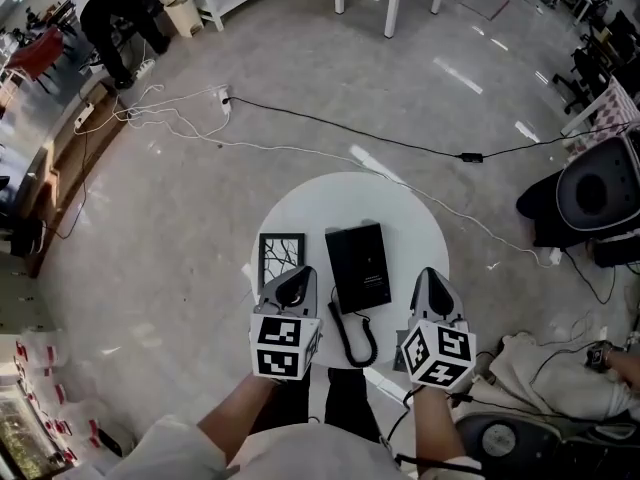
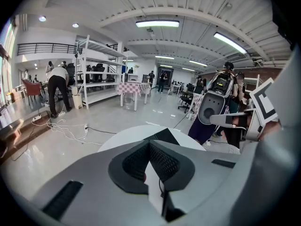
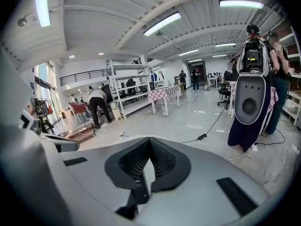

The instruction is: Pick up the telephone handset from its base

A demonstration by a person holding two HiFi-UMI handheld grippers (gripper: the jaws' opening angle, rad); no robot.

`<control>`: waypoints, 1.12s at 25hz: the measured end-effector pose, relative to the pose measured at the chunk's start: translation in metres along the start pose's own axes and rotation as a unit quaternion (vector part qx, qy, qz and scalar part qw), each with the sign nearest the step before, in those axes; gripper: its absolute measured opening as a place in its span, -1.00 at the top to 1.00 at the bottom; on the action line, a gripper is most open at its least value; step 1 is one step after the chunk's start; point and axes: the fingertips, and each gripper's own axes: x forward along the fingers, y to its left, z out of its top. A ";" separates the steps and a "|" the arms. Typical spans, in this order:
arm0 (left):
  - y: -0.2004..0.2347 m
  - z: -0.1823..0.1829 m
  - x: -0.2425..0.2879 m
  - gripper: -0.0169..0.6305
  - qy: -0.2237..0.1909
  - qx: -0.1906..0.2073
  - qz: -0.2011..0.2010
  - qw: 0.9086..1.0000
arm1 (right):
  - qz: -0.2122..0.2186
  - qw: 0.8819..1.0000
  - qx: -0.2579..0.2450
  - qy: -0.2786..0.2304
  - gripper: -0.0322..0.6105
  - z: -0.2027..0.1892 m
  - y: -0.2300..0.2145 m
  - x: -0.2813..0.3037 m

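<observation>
Left gripper (image 1: 293, 280) and right gripper (image 1: 430, 276), jaws pressed together and empty, flank the black telephone (image 1: 358, 266) at the round table's (image 1: 330, 203) near edge.

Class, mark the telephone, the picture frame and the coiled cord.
telephone (image 1: 358, 266): head view, middle of its black body.
picture frame (image 1: 281, 259): head view, middle of its picture.
coiled cord (image 1: 344, 340): head view, left run.

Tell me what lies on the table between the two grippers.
Head view: the near end of the telephone and its coiled cord lie between the left gripper and the right gripper.
</observation>
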 end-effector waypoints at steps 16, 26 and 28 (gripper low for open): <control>-0.024 -0.030 0.009 0.93 -0.006 -0.009 -0.010 1.000 | 0.004 1.000 -0.010 0.017 0.82 -0.020 -0.014 -0.001; -0.029 -0.049 0.027 0.91 0.014 -0.030 -0.005 0.999 | -0.005 0.999 0.000 0.040 0.82 -0.045 -0.028 -0.003; -0.028 -0.050 0.031 0.88 0.019 -0.034 -0.003 0.999 | -0.006 0.999 -0.001 0.042 0.82 -0.046 -0.030 -0.002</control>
